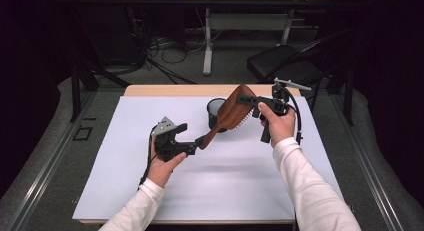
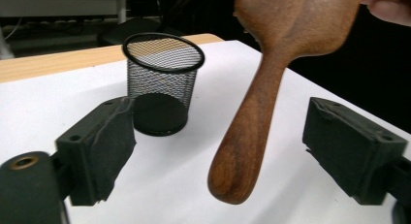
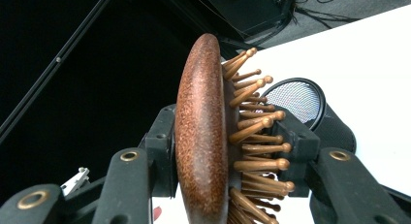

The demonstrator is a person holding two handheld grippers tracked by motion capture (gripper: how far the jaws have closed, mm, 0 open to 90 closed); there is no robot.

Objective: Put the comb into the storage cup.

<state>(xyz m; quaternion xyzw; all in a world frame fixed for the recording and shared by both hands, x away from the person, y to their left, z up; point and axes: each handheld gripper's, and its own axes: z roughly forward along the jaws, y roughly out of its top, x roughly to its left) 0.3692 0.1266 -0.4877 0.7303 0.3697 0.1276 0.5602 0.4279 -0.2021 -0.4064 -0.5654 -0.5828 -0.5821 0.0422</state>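
A brown wooden hairbrush hangs in the air over the white mat, head up at the right, handle slanting down to the left. My right gripper is shut on the brush head, one pad on the smooth back, the other against the wooden bristles. My left gripper stands open around the handle's end, its pads clear of the wood on both sides. Behind the brush stands a black mesh cup, upright and empty in the left gripper view.
The white mat covers most of a wooden table. A black chair and another table's legs stand beyond the far edge, with cables on the floor.
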